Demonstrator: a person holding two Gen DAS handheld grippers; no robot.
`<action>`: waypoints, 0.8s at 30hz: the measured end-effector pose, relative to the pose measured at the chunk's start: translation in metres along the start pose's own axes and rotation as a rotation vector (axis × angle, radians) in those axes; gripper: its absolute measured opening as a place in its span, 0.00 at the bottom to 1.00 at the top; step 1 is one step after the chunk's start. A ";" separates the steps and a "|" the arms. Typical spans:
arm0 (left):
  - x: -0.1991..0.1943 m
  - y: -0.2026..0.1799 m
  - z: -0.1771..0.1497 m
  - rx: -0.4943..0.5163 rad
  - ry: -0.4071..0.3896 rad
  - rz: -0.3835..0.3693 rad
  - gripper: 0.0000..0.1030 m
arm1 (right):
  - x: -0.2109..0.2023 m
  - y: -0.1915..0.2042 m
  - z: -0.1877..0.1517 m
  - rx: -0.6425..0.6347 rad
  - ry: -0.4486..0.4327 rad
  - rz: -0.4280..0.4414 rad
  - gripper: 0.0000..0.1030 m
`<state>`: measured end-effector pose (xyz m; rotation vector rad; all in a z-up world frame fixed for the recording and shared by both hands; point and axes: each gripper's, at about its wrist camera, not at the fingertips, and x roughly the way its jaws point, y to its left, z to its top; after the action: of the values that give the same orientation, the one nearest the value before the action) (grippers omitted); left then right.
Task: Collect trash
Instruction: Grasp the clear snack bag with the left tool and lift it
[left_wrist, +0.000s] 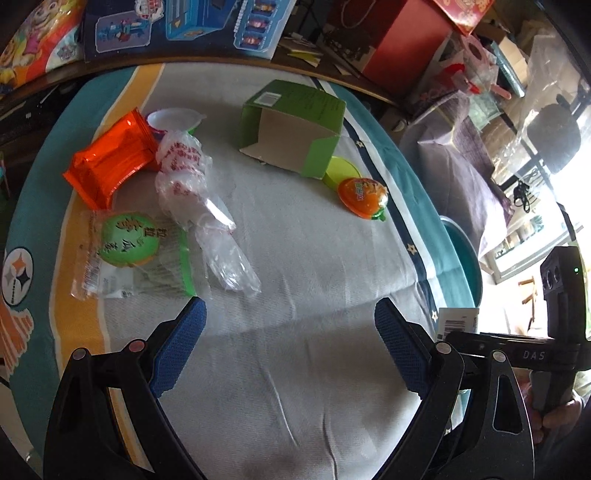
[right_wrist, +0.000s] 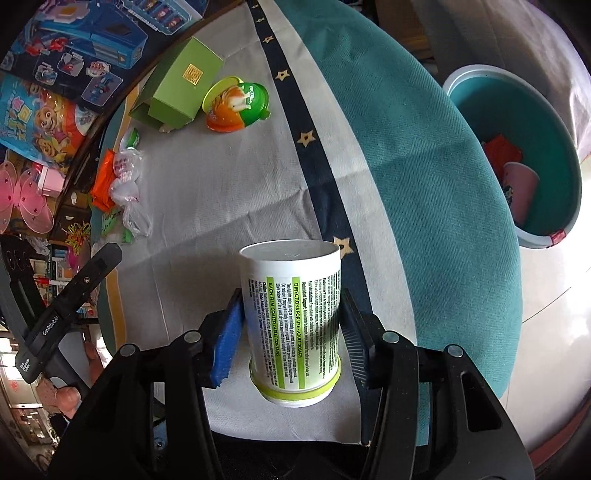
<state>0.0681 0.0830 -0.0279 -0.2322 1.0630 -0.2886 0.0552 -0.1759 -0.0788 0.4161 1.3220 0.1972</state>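
Right gripper (right_wrist: 291, 332) is clamped on a white pill bottle (right_wrist: 291, 317), blue pads pressing both sides of its printed label. Bottle sits at centre-bottom of the right wrist view, base toward the camera's far side, green band nearest the lens. Can't tell whether it still touches the cloth.

Left gripper (left_wrist: 290, 347) has its jaws spread wide, nothing between the pads, only bare grey cloth under it, lower centre of the left wrist view.

Trash on the tablecloth (left_wrist: 295, 240), left wrist view:
- orange wrapper (left_wrist: 110, 158), upper left
- crumpled clear plastic bag (left_wrist: 199, 199) with red print, just right of the wrapper, touching it
- clear packet with green round label (left_wrist: 129, 254), left of centre, below the wrapper, under the bag's edge
- white cup (left_wrist: 173, 118) behind the wrapper, mostly hidden
- open green carton (left_wrist: 291, 129) on its side, upper centre
- orange and green jelly cup (left_wrist: 364, 199) just right of and below the carton, with a green lid (left_wrist: 343, 171) between them

Teal bin (right_wrist: 546, 155) at upper right of the right wrist view, off the table edge, with a red wrapper (right_wrist: 502, 151) and a pink cup (right_wrist: 519, 188) inside.

Toy boxes (left_wrist: 177, 26) along the top edge behind the table. A hand (right_wrist: 70, 398) holds the left gripper's handle at lower left of the right wrist view.
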 end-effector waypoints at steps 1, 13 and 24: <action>-0.004 0.006 0.003 -0.013 -0.011 0.004 0.90 | 0.000 0.001 0.003 -0.003 -0.002 0.002 0.47; -0.014 0.093 0.004 -0.137 -0.032 0.172 0.90 | 0.021 0.016 0.021 -0.016 0.020 0.041 0.47; -0.027 0.097 0.004 -0.119 -0.080 0.256 0.90 | 0.022 0.019 0.028 -0.011 0.018 0.045 0.47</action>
<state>0.0709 0.1837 -0.0359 -0.2100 1.0193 0.0141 0.0891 -0.1555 -0.0863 0.4359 1.3298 0.2464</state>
